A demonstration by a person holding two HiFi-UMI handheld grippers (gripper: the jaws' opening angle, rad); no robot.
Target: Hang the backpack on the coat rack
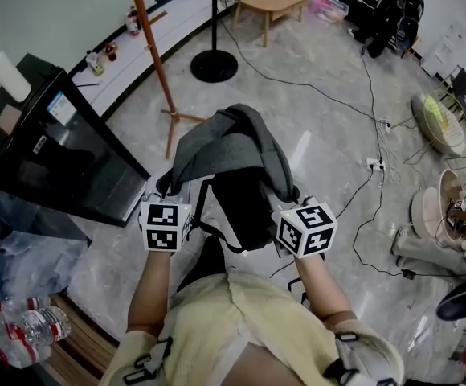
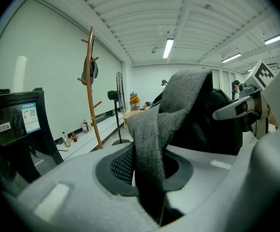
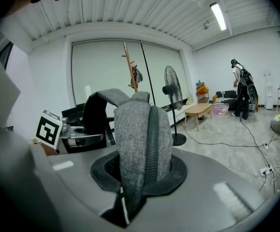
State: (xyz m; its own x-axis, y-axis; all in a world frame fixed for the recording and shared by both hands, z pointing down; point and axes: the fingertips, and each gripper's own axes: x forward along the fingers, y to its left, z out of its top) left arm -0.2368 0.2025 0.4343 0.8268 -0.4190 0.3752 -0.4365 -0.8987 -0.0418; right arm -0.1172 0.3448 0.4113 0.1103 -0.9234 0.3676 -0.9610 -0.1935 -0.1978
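So the coat rack (image 1: 157,63) is standing at the far left, well apart from the gray backpack (image 1: 233,155), which is hanging off the floor (image 1: 321,127) near the person (image 1: 241,328); left gripper (image 1: 169,202) is clamping its left side, right gripper (image 1: 288,203) is pinching the right.

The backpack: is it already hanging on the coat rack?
No, the left gripper and the right gripper hold the backpack, apart from the coat rack.
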